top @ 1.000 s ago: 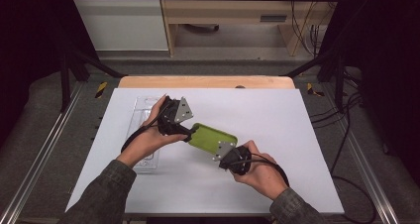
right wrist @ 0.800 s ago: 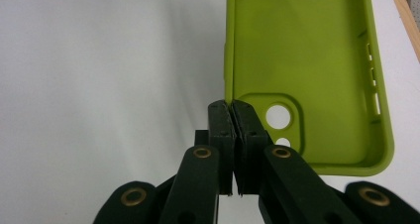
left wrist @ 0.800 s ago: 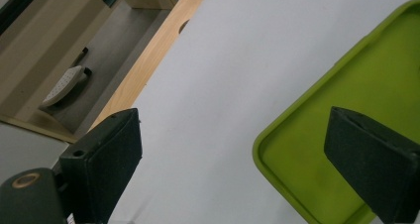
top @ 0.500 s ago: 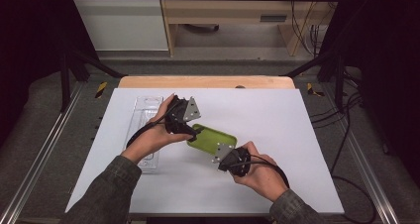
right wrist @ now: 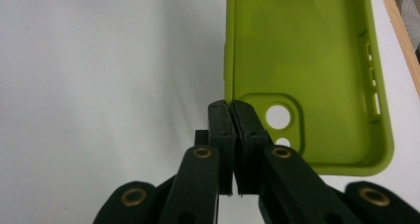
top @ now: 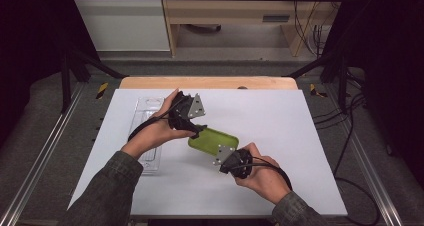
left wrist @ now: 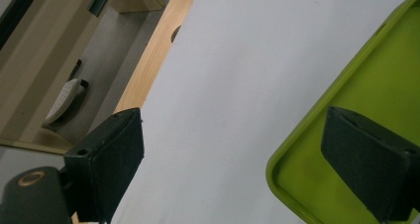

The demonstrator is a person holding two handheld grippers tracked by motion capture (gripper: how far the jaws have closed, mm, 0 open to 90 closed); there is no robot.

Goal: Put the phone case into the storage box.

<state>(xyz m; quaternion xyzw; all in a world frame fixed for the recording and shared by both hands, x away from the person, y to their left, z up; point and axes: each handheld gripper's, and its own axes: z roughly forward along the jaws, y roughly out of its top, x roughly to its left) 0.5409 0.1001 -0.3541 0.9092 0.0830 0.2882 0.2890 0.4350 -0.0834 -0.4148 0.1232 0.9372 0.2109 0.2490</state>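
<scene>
The right gripper [right wrist: 233,110] has its jaws pressed together on the long side wall of the green phone case [right wrist: 307,75], pinching the rim just beside the camera cut-out, with the case's open inside turned up. In the high view that gripper [top: 225,156] sits at the case's near end, a little toward the near edge from the middle of the white worktop [top: 300,136], and the case [top: 212,140] runs from it toward the left gripper [top: 197,131]. The left gripper's jaws stand apart: in its own view one pad [left wrist: 369,164] hangs over the case's inner floor near a rounded corner and the other pad [left wrist: 106,164] is well out over bare worktop, so the rim [left wrist: 297,140] lies between them ungripped. The step in hand looks like taking a second hold on the far end. To do it well, the right hold should stay firm and quiet as the anchor, since a soft case pinched by one wall will probably flex or swing. The left jaws would best straddle the rim squarely, one pad inside and one outside, before closing, rather than pressing down on the floor. A clear plastic tray [top: 150,136] lies near the worktop's left edge, under the left forearm, and is worth keeping clear of.
</scene>
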